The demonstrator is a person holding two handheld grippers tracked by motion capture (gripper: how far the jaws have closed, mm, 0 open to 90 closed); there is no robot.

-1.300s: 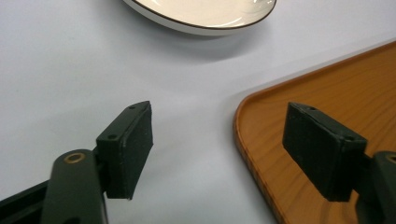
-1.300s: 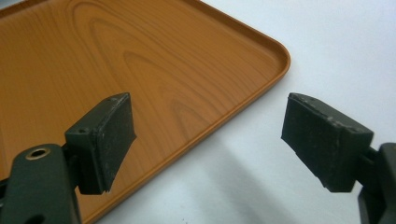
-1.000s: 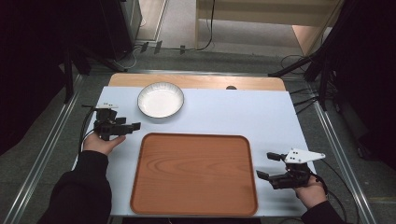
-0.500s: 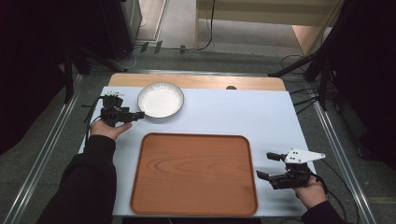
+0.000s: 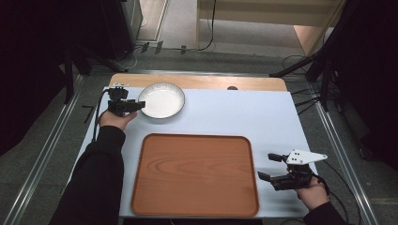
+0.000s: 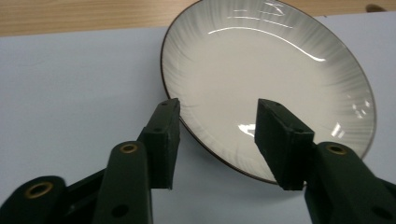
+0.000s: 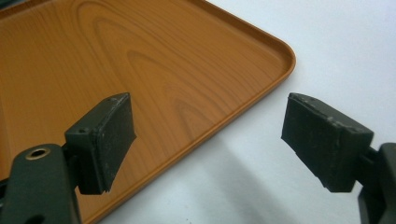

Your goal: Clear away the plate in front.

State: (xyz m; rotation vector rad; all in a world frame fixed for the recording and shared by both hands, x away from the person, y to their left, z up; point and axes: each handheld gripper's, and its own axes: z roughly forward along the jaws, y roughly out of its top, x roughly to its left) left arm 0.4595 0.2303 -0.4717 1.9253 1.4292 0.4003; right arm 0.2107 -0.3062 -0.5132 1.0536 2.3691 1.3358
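The white plate (image 5: 162, 100) sat at the table's eleven o'clock, just beyond the wooden tray (image 5: 195, 176). The left gripper (image 6: 217, 135) straddled its near rim, jaws just closing, pads not yet pressing. The grasp seemed underway; next, pinch and lift. The right gripper (image 5: 271, 166) hung released at the tray's four o'clock corner, table edge close.

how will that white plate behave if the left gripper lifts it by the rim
The white plate looks glazed and glossy, so probably stiff, breakable and slippery. Held at one edge by the left gripper, whose jaws have just been closing around its rim, it would likely tilt.
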